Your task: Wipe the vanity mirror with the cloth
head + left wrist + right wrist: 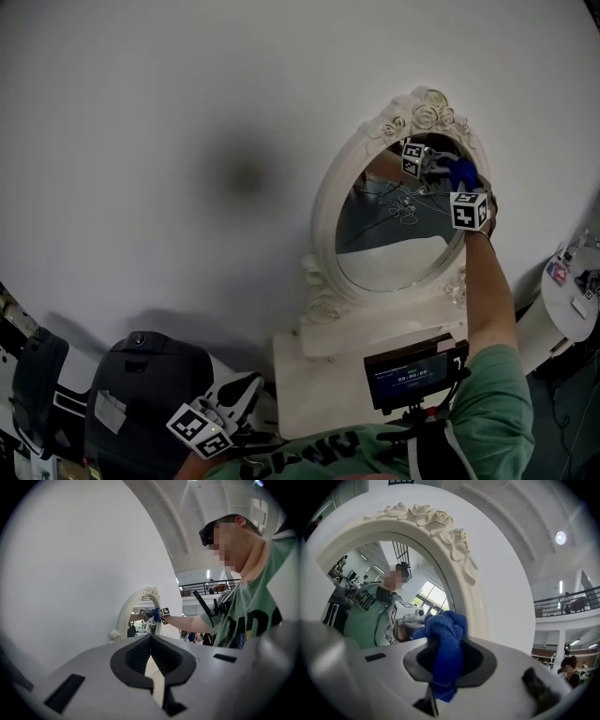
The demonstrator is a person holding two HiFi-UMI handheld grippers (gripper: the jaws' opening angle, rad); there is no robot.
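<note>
The oval vanity mirror (398,220) in its white ornate frame (419,517) stands against a white wall. My right gripper (457,180) is up at the glass's upper right, shut on a bunched blue cloth (461,172), which touches the glass just inside the frame. In the right gripper view the cloth (446,644) bulges out between the jaws, with the mirror glass (370,583) behind it. My left gripper (230,408) hangs low at the bottom left, far from the mirror, shut with nothing in it (151,660). From there the mirror (139,620) and cloth (156,615) look small and distant.
The mirror stands on a white stand (319,375). A black bag (141,384) sits at the lower left beside my left gripper. A small screen (412,373) hangs at the person's chest. A white round table (572,300) with small items is at the right edge.
</note>
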